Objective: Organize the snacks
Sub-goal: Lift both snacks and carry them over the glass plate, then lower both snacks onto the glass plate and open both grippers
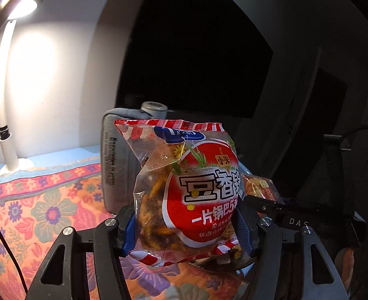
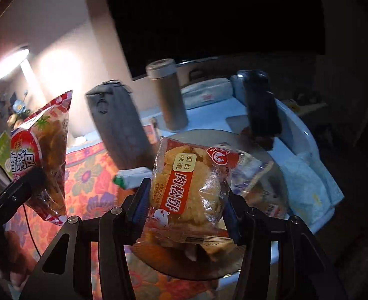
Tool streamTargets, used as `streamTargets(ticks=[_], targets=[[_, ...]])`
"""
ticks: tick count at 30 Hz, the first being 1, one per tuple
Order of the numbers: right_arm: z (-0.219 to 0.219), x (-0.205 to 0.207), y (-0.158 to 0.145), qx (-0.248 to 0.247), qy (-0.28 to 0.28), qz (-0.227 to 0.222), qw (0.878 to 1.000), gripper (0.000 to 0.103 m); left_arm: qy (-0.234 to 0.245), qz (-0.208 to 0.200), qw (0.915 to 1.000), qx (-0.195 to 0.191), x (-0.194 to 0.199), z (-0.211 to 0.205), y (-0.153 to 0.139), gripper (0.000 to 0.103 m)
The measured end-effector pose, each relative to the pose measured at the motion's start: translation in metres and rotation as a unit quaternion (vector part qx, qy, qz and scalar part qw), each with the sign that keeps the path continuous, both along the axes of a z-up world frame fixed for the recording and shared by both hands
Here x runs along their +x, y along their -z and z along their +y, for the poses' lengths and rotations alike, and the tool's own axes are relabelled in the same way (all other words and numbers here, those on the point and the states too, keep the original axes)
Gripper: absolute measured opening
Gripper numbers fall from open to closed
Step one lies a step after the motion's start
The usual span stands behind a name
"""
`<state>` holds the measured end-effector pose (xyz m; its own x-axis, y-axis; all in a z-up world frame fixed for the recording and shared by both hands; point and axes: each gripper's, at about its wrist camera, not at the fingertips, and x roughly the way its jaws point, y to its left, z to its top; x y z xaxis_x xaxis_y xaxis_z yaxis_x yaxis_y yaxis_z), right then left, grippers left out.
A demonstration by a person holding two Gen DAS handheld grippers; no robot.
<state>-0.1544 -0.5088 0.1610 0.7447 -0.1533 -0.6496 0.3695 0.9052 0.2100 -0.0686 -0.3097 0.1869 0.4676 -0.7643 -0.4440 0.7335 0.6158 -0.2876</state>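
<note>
The red snack bag [image 1: 191, 195] was clamped upright in the left gripper [image 1: 187, 227]; the pastry packet [image 2: 189, 192], pinched by the right gripper [image 2: 186, 215], was held above the round tray [image 2: 184, 262], at six o'clock of it.

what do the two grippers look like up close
Both the left gripper and the right gripper are matte black, with angular link arms pierced by triangular cutouts, round silver pivot bolts and blue ribbed pads lining the jaws. A thin black cable trails beside the left one.
</note>
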Motion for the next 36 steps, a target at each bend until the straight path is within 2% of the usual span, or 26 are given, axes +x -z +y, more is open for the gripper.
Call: streamTargets(ticks=[8,11,13,14,18,21,28,33,36], targets=[[-0.033,-0.015,0.02,0.014,0.036,0.016,0.999,0.051,0.008,0.001,0.9993,0.037,0.004,-0.061,0.012,0.061],[-0.043,-0.02,0.025,0.03,0.038,0.013,0.999,0.052,0.012,0.02,0.9984,0.052,0.009,-0.079,0.023,0.063],[-0.047,-0.023,0.025,0.039,0.036,0.009,0.999,0.062,0.018,0.04,0.9975,0.054,0.016,-0.085,0.031,0.07],[-0.049,-0.024,0.025,0.038,0.035,0.006,0.999,0.067,0.019,0.043,0.9976,0.052,0.017,-0.086,0.033,0.07],[-0.05,-0.028,0.024,0.036,0.039,0.006,0.999,0.068,0.012,0.044,0.9977,0.05,0.024,-0.083,0.037,0.07],[-0.047,-0.026,0.024,0.043,0.033,0.004,0.998,0.068,0.009,0.046,0.9979,0.045,0.025,-0.071,0.037,0.07],[-0.013,-0.018,0.01,0.012,0.005,-0.002,1.0,0.068,-0.021,0.035,0.9989,0.023,0.02,-0.012,0.027,0.07],[0.022,-0.003,0.002,-0.006,-0.029,-0.007,1.0,0.068,-0.076,0.023,0.9965,0.025,0.021,0.046,0.023,0.072],[0.047,0.008,-0.001,-0.017,-0.054,-0.007,0.998,0.068,-0.125,0.021,0.9915,0.028,0.024,0.09,0.022,0.072]])
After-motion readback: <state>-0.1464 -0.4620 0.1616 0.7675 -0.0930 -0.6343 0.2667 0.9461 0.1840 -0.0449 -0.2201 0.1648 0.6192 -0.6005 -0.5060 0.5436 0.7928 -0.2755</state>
